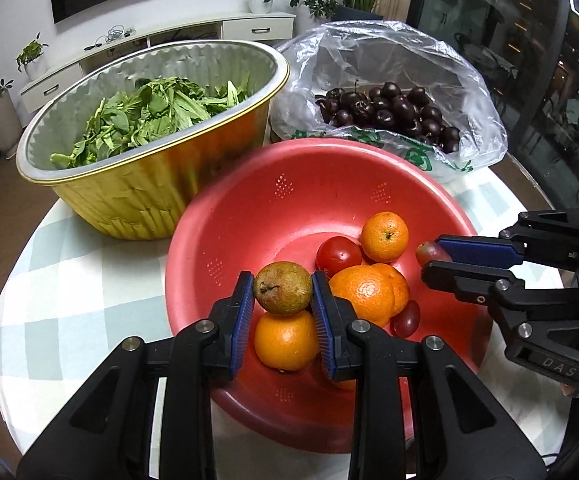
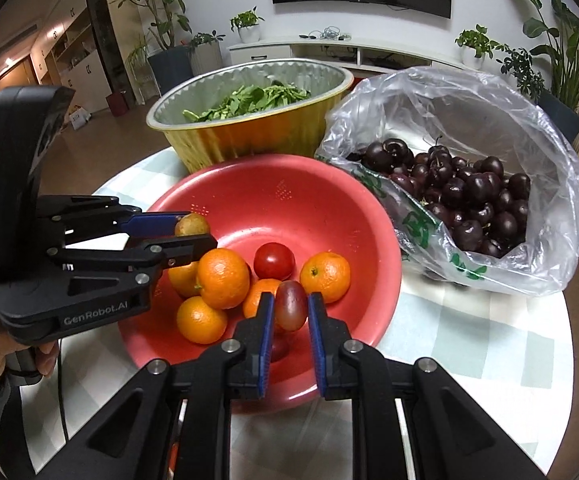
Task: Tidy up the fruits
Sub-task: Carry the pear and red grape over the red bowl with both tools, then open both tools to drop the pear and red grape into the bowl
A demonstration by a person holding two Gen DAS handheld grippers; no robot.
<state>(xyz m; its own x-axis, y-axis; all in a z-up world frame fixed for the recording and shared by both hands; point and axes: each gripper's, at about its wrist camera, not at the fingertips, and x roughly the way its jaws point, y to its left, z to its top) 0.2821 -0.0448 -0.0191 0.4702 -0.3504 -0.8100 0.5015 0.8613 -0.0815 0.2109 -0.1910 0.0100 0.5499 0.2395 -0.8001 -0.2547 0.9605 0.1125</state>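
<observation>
A red colander bowl (image 1: 257,216) (image 2: 301,200) holds several oranges (image 1: 384,237) (image 2: 325,272), a red tomato (image 1: 338,255) (image 2: 274,261) and a small dark red fruit (image 1: 405,319). My left gripper (image 1: 283,290) (image 2: 193,236) is shut on a brownish-green pear (image 1: 283,288) (image 2: 191,225), held above the bowl's fruit. My right gripper (image 2: 290,312) (image 1: 433,258) is shut on an oblong dark red grape tomato (image 2: 290,310) (image 1: 429,252) over the bowl's near right side.
A gold foil tub (image 1: 141,196) (image 2: 249,136) of green leaves stands behind the bowl. A clear plastic bag (image 1: 393,60) (image 2: 489,112) of dark cherries (image 1: 393,112) (image 2: 465,196) lies at the back right. All rest on a round table with a checked cloth (image 1: 69,280) (image 2: 469,352).
</observation>
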